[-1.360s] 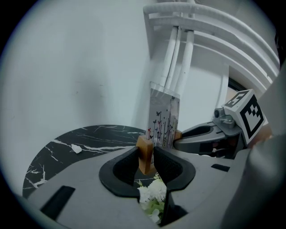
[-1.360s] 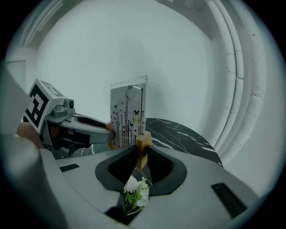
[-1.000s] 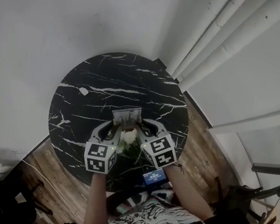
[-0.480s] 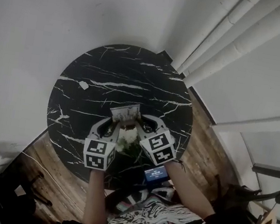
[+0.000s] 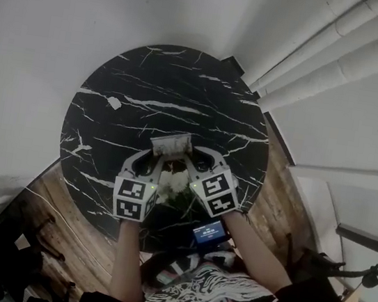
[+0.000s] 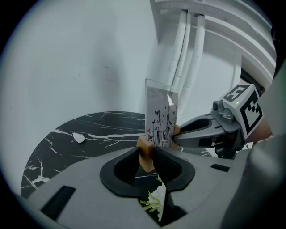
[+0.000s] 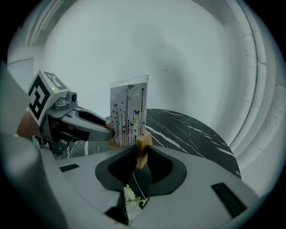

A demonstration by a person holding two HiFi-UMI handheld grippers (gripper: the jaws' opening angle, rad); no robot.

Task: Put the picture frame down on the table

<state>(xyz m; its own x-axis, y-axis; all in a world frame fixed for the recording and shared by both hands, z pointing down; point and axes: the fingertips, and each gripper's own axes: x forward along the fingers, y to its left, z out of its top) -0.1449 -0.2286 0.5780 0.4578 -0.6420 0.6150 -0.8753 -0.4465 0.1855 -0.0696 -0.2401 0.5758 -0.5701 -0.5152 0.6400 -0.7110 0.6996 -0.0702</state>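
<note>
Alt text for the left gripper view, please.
Jaws of the left gripper, which have just been closing, clamp a wooden foot of the upright picture frame over the marble table. The right gripper holds the frame's other end; white flowers show below.

- The surface (image 5: 184, 90) was a round black top, veined with thin white lines like marble.
- It stood on a wooden plank floor (image 5: 58, 222), close against a white wall (image 5: 69, 9).
- A small white scrap (image 5: 114, 102) lay on its left part, well apart from everything else.
- White flowers (image 5: 174, 181) with green leaves showed over its near part.
</note>
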